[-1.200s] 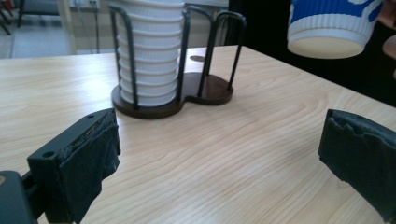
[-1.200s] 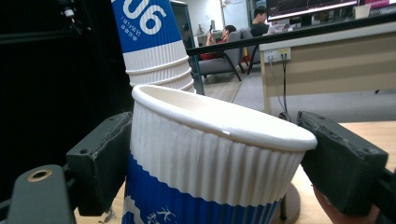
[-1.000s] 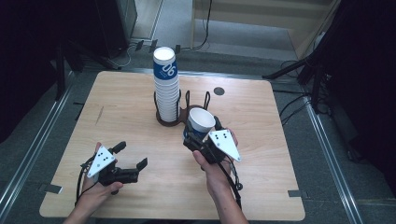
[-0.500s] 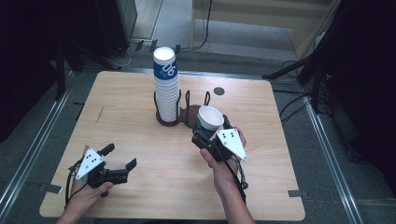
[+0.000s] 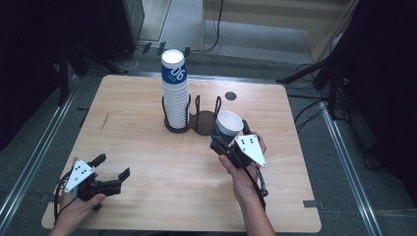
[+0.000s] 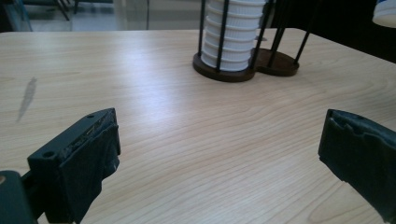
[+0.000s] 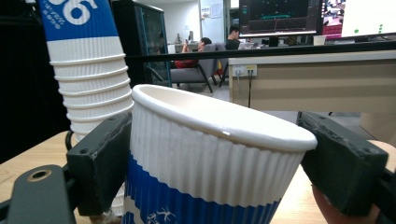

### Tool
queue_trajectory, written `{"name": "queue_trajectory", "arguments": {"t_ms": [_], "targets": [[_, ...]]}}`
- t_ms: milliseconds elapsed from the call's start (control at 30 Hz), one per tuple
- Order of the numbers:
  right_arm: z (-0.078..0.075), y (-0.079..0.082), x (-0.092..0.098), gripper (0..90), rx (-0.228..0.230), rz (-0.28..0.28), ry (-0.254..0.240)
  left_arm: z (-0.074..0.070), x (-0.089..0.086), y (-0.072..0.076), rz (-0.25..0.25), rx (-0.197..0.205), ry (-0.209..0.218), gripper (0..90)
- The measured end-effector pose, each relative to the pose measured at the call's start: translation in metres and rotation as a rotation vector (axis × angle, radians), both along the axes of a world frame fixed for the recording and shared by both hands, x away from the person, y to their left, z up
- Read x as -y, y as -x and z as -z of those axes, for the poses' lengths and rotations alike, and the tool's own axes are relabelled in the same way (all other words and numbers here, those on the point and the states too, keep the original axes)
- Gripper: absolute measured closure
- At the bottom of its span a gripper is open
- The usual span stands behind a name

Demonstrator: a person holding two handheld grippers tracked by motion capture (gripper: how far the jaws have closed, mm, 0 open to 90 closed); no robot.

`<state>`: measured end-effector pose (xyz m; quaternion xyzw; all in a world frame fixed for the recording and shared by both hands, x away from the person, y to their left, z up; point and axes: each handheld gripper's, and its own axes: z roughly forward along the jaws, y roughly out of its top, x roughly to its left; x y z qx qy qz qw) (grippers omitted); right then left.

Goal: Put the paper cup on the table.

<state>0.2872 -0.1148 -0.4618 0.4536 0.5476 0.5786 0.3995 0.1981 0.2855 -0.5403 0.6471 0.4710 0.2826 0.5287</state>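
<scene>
Right tongs [image 5: 223, 142]: clamped on a single paper cup [image 5: 228, 126], one jaw pressed on each side of its ribbed wall; the right gripper view shows both pads tight against the cup [image 7: 205, 163] just below the rim.
Paper cup: white with a blue lower band, mouth open upward and tilted a little, held above the counter [image 5: 147, 157] just to the right of the black wire holder [image 5: 196, 120], near it but apart from it.
Right hand [image 5: 243, 169]: wraps the body of the right tongs from below, forearm coming in from the bottom edge of the high view.
Left tongs [image 5: 110, 169]: jaws spread wide with nothing between them; in the left gripper view the two black pads [image 6: 91, 163] stand far apart over bare wood.
Left hand [image 5: 78, 204]: near the front left corner of the counter, well apart from the holder and from the cup.
Cup stack [image 5: 176, 93]: a tall upright column of nested white cups, the top one blue with white print, standing in the left ring of the holder.
Holder, right ring: its dark base is bare, with thin upright rods around it.
Counter: light wood; a dark streak [image 5: 104, 121] lies toward its left side and a small dark round spot [image 5: 230, 96] sits behind the holder.
</scene>
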Motion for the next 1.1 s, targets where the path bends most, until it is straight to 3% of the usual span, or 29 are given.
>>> {"name": "queue_trajectory", "arguments": {"t_ms": [533,800,1100], "targets": [[0.005,-0.01,0.018,14.1,0.048,0.063,0.003,0.007,-0.022,0.003,-0.049,-0.024,-0.039,0.0],[0.012,-0.02,0.028,14.2,0.046,0.096,-0.005,0.008,-0.031,0.004,-0.076,-0.028,-0.05,0.0],[0.024,-0.039,0.038,14.2,0.027,0.133,0.043,0.011,-0.042,0.006,-0.109,-0.044,-0.051,0.0]]}}
